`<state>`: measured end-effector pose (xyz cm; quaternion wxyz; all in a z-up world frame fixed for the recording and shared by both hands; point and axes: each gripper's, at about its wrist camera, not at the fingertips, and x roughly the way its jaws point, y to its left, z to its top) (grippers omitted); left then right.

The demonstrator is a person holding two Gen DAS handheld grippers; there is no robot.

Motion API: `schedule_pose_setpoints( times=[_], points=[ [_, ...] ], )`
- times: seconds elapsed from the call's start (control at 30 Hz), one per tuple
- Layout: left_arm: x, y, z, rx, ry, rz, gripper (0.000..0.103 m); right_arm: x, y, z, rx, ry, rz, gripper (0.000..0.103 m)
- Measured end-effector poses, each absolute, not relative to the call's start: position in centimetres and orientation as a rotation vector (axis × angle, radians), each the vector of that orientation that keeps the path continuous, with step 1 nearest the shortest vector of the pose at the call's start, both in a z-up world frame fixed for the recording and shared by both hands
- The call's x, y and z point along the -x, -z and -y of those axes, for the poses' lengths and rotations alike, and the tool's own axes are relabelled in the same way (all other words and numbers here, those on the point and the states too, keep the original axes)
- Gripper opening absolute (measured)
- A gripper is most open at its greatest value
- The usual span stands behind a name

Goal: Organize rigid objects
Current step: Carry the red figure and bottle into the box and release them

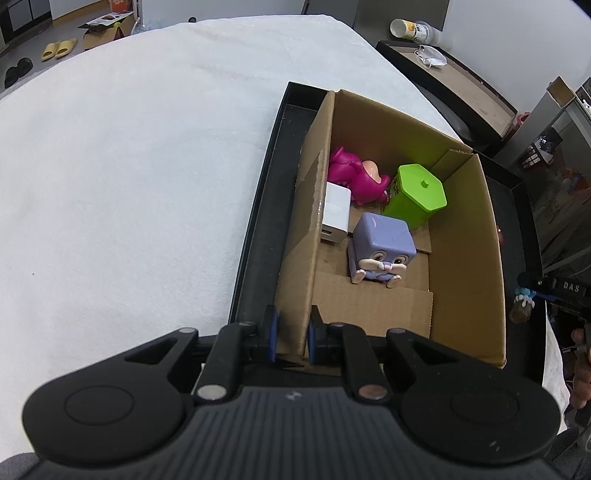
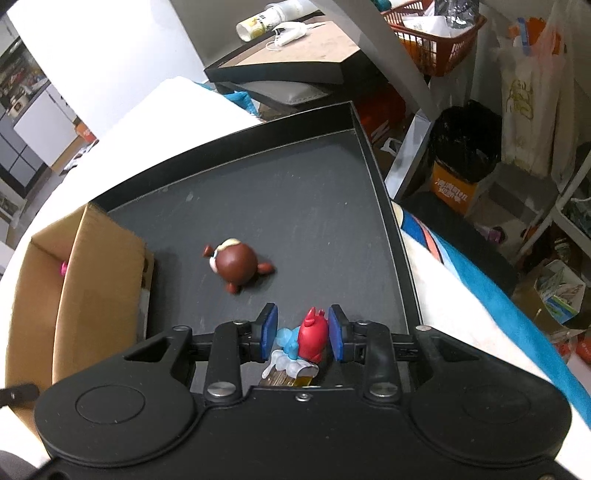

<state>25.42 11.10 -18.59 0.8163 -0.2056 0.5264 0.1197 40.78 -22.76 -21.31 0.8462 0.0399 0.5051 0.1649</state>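
Observation:
My left gripper [image 1: 291, 334] is shut on the near left wall of a cardboard box [image 1: 461, 229] that stands in a black tray [image 1: 255, 236]. Inside the box are a purple cube-headed toy [image 1: 382, 247], a green hexagonal container [image 1: 417, 194], a pink toy [image 1: 351, 173] and a white block [image 1: 336, 212]. My right gripper [image 2: 303, 332] is open around a small red and blue figure [image 2: 304, 341] that rests on the tray [image 2: 295, 206]; its pads are apart from it. A brown round figure [image 2: 236, 264] lies on the tray ahead, beside the box [image 2: 92, 280].
The tray sits on a white cloth-covered table [image 1: 140, 166]. A low dark side table [image 2: 295, 55] with a bottle and a mask stands beyond. A black bin [image 2: 465, 144], an orange basket [image 2: 432, 33] and bags crowd the floor to the right.

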Motion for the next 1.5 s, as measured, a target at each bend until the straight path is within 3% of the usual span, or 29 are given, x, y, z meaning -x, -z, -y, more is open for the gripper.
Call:
schedule_pose_setpoints(
  times=[0.97,1.33,1.5],
  points=[
    [-24.5,18.7,-12.2,0.500,-0.206,-1.088,0.017,-37.5,11.2,11.7,0.092,-0.532,-0.917,0.030],
    [-24.5,18.7,-12.4,0.506,-0.187,-1.087,0.017,-36.7,10.9,6.9,0.164,-0.578,-0.905,0.030],
    [-24.6,18.7,-12.7,0.525,-0.183,-1.089,0.018,-36.0,11.4,6.1,0.187,-0.560,-0.904,0.036]
  ],
)
